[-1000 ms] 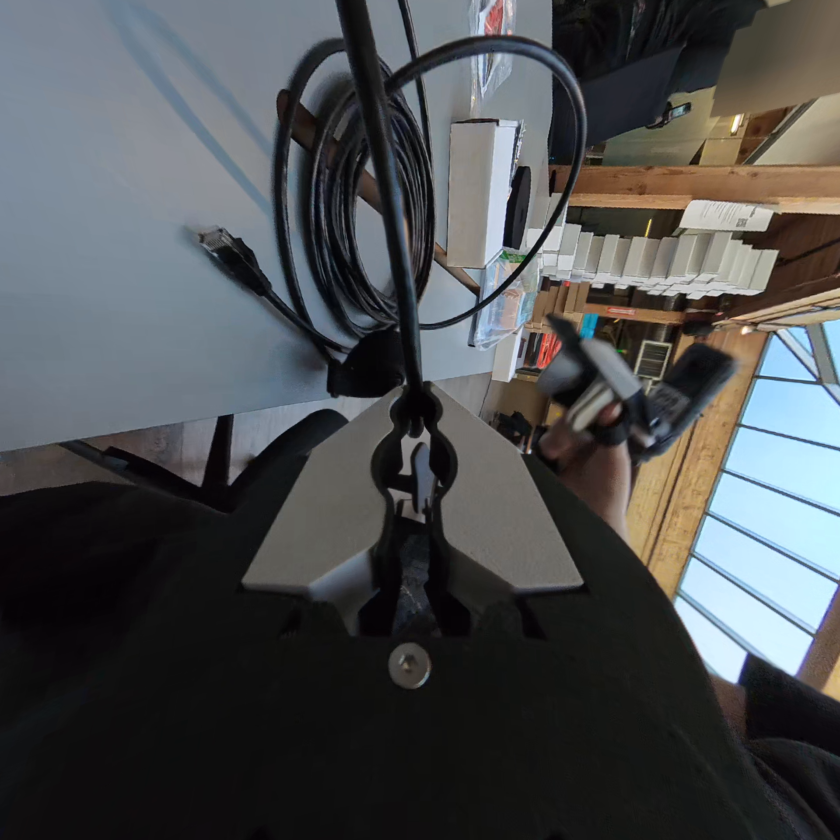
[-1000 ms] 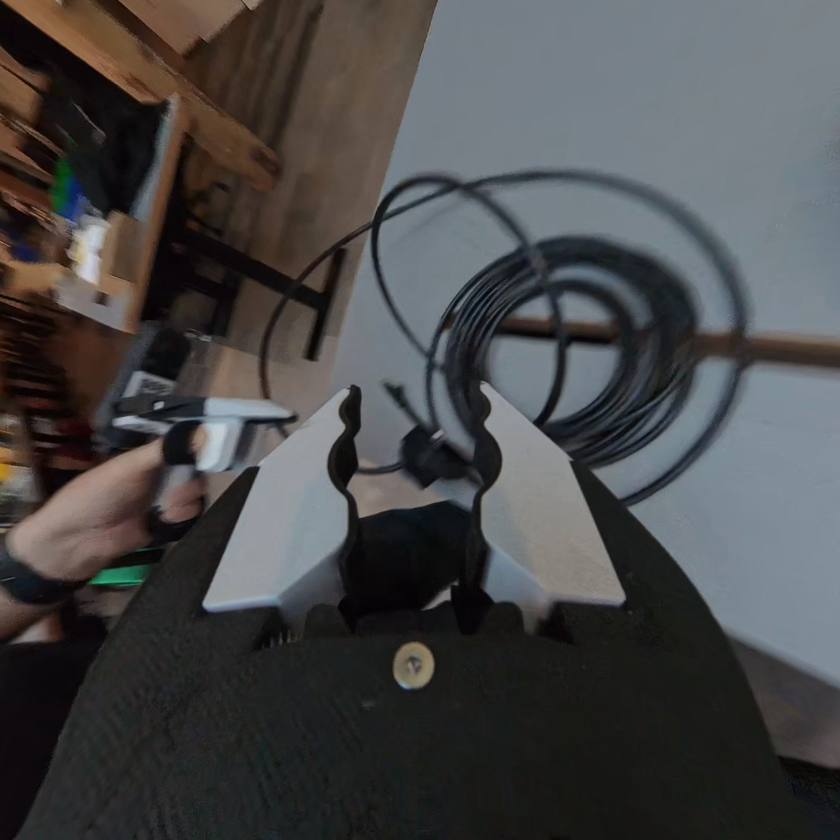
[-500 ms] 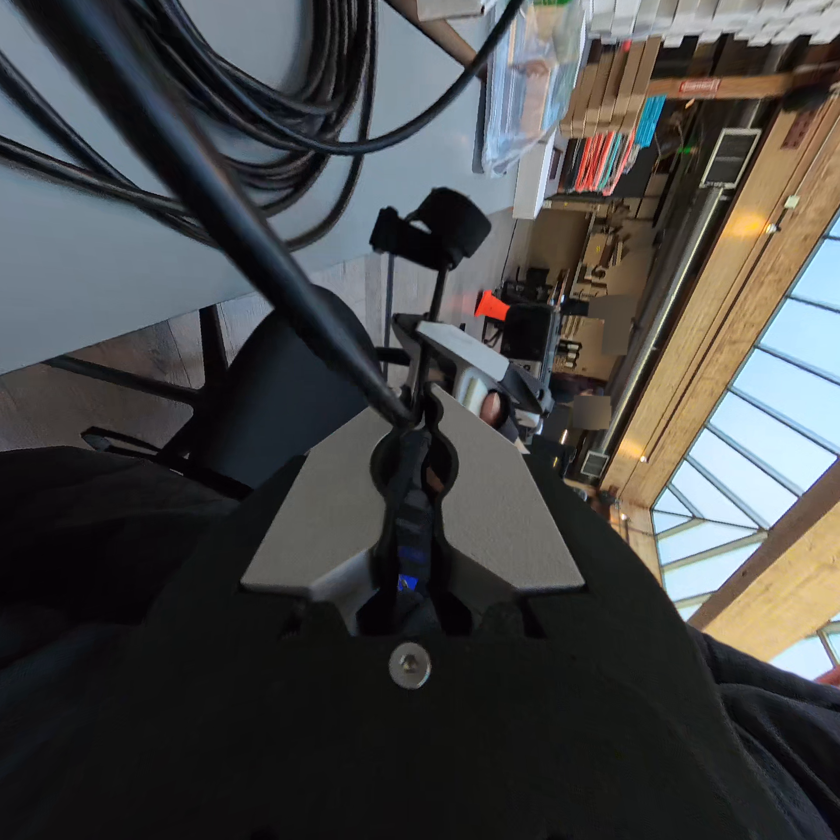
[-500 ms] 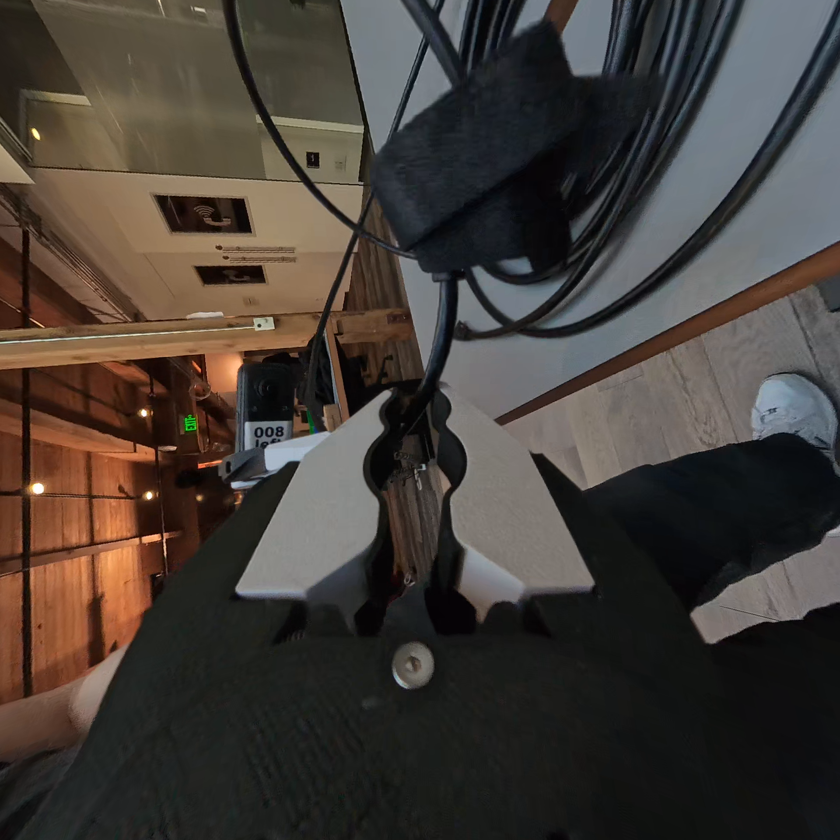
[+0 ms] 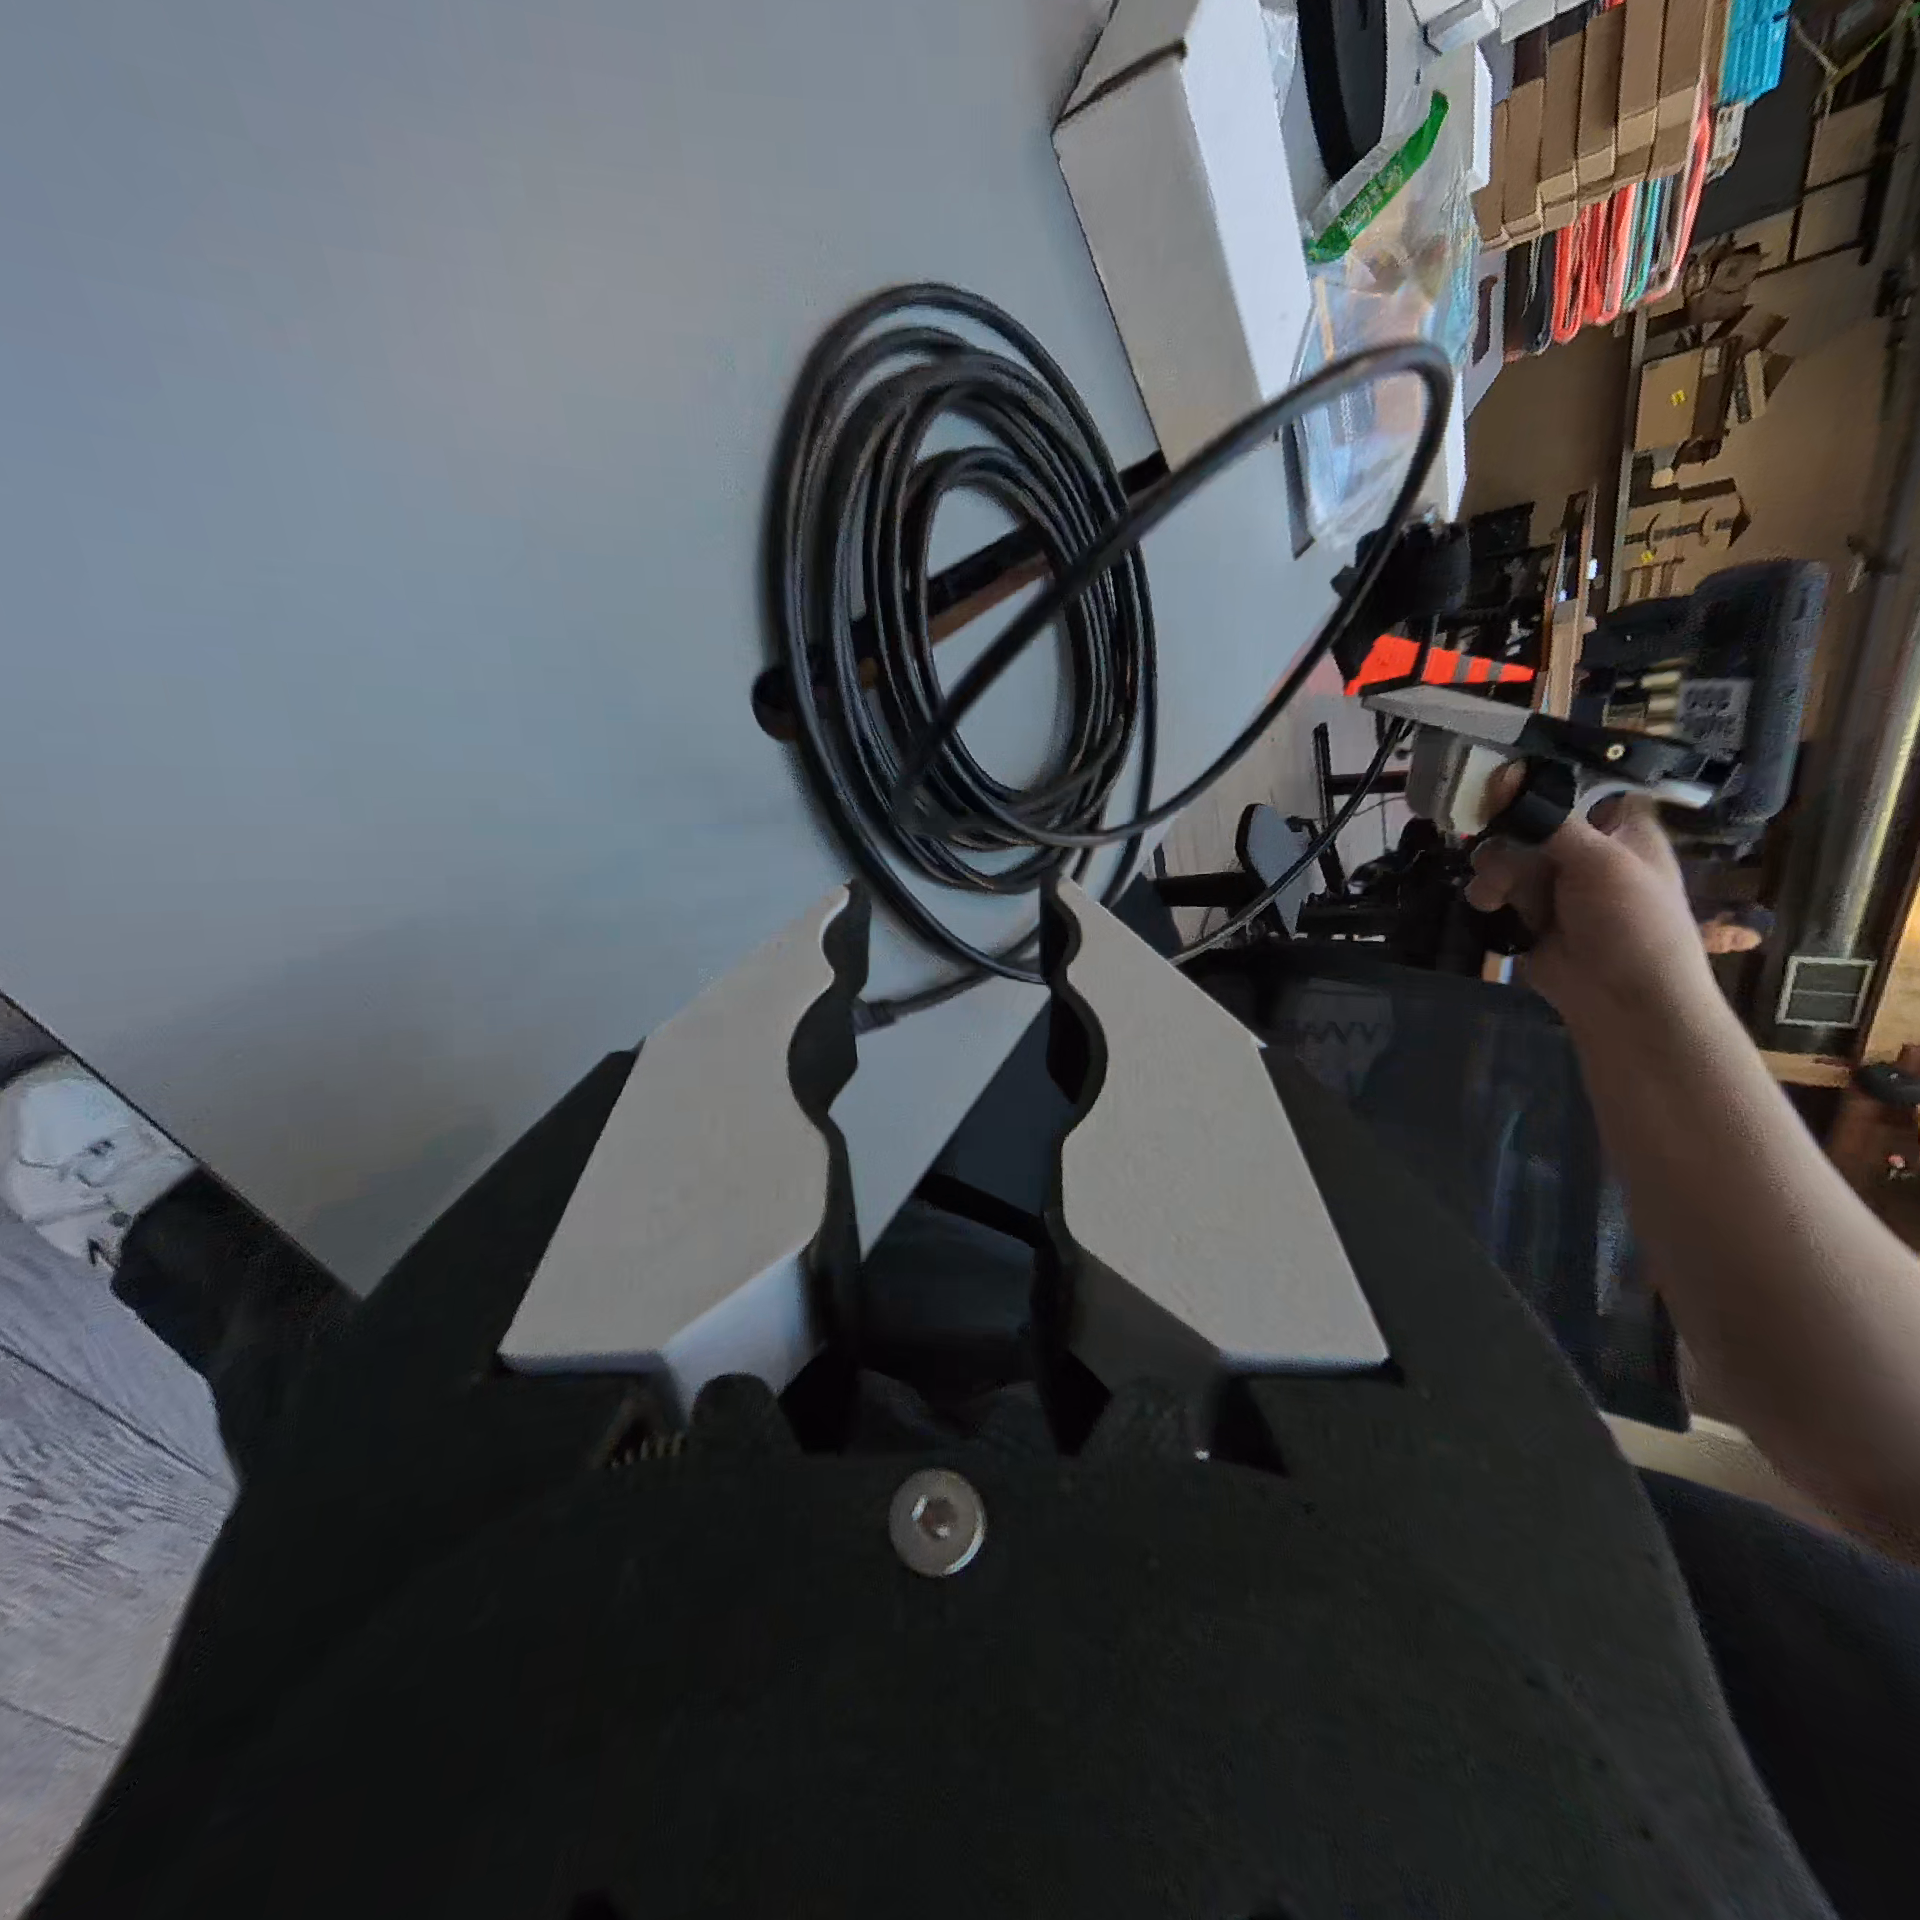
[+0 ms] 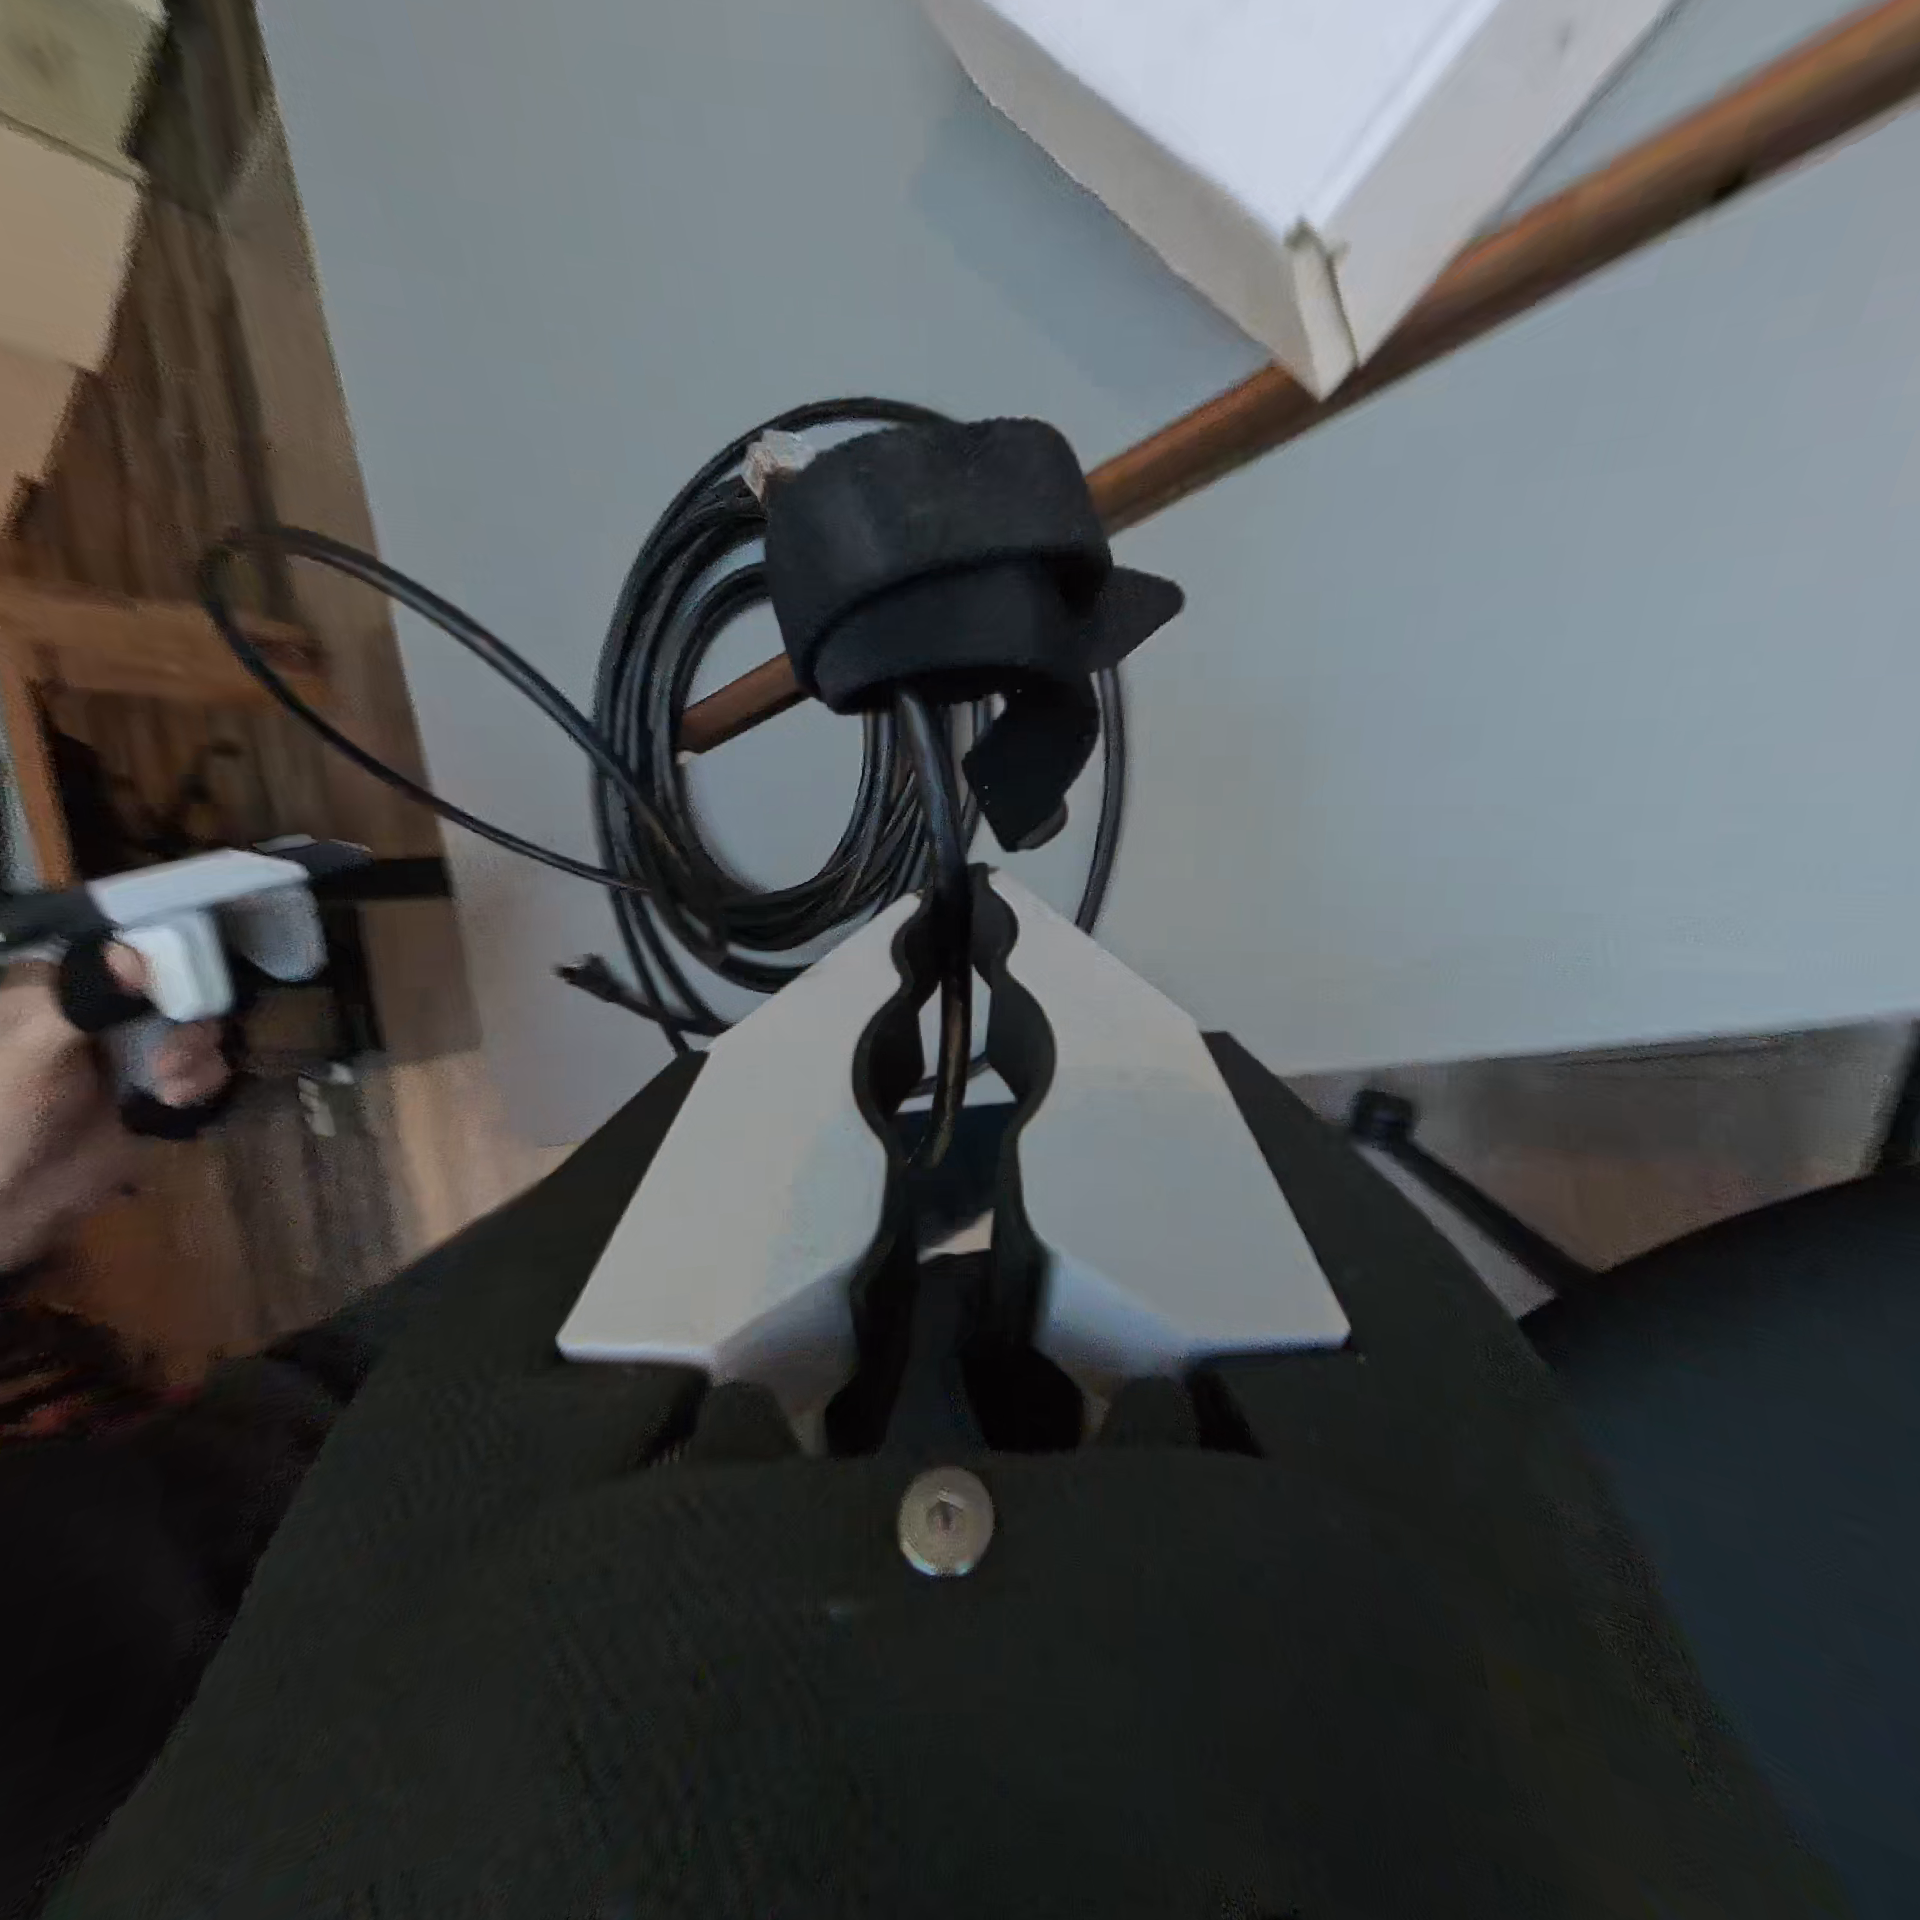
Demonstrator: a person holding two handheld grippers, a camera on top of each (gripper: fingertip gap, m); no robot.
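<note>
A coil of black cable is seen lying on a pale grey table, its turns stacked into a tight ring. In the right wrist view the same cable is shown with a black fabric strap wrapped round the strand near its end, and a clear plug is seen poking out just beyond the strap. One strand below the strap is pinched between the tips of the right gripper, whose jaws are drawn nearly together on it; the strand runs on down between the fingers. A wide loose loop is swung out from the coil to the left in this view, and a second small plug lies on the table at the near left of the coil.

The left gripper is held just short of the near edge of the coil with its jaws spread apart and nothing between them; only the table and a thin strand of cable are seen through the gap. In the left wrist view the right gripper is shown far to the right, off the table edge, gripped by a hand, with the loose loop arching toward it.

A brown wooden strip runs across the table beneath the coil, and a white box rests beyond it. A white shoe is seen on the floor at the near left.
</note>
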